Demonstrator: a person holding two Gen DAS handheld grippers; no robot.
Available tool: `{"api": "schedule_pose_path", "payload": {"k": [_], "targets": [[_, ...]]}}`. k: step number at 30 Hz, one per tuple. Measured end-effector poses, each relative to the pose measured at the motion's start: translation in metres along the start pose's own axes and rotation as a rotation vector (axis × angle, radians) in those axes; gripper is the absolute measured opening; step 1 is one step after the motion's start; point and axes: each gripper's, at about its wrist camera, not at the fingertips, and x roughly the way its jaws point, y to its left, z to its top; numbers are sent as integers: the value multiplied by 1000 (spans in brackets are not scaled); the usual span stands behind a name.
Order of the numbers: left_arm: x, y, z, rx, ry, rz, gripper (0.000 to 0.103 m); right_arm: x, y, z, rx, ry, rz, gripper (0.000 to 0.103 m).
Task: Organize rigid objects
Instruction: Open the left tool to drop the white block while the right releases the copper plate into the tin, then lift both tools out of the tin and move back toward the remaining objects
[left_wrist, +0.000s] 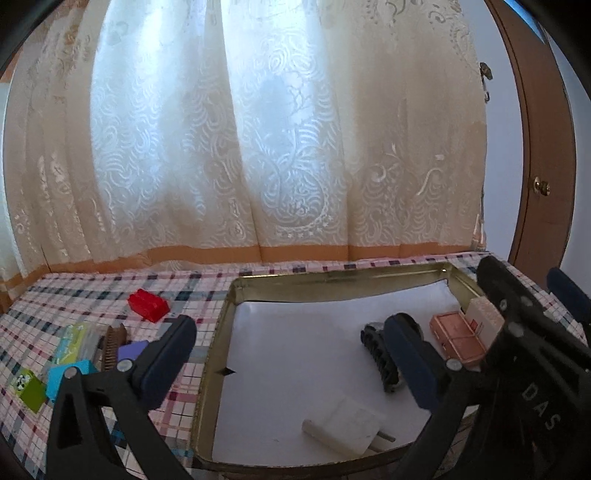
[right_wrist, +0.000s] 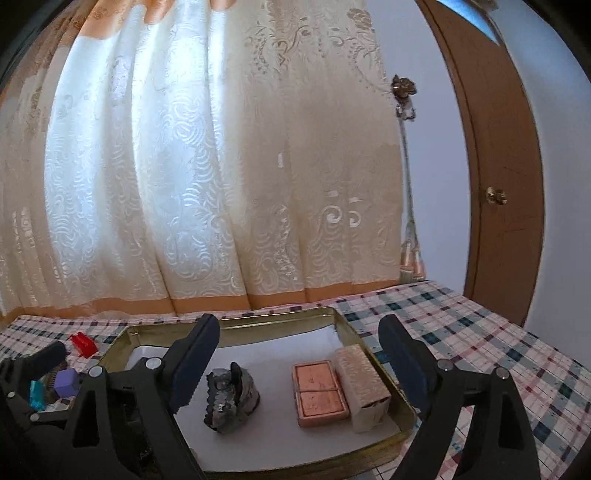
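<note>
A gold tin tray (left_wrist: 332, 272) with a white lining lies on the plaid cloth. Inside it are a white charger (left_wrist: 343, 428), a dark hair claw (left_wrist: 380, 363), a pink compact (left_wrist: 458, 343) and a cream box (left_wrist: 484, 314). My left gripper (left_wrist: 291, 354) is open and empty, hovering over the tray's left half. In the right wrist view my right gripper (right_wrist: 299, 365) also stands open with nothing in it, above the hair claw (right_wrist: 231, 402), the compact (right_wrist: 319, 393) and the cream box (right_wrist: 364, 384). The right gripper's black frame (left_wrist: 524, 332) covers the tray's right edge.
Left of the tray lie a red brick (left_wrist: 147, 304), a green packet (left_wrist: 75, 341), a brown comb (left_wrist: 112, 347), a purple block (left_wrist: 131, 350), a cyan block (left_wrist: 64, 376) and a green block (left_wrist: 31, 393). A curtain hangs behind the table; a wooden door (right_wrist: 498, 184) stands at right.
</note>
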Motion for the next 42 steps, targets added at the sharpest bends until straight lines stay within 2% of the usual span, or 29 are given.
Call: {"api": "schedule_pose_path", "payload": {"k": [8, 18, 22, 42], "targets": [[-8, 4, -1, -20, -38, 4, 103, -1, -4, 0, 33, 5, 20, 90], [-17, 15, -3, -42, -76, 17, 103, -10, -8, -1, 56, -38, 19, 90], [-21, 24, -5, -44, -84, 35, 103, -13, -10, 0, 85, -59, 57, 90], [-34, 85, -12, -68, -101, 104, 103, -26, 11, 0, 22, -124, 65, 90]]}}
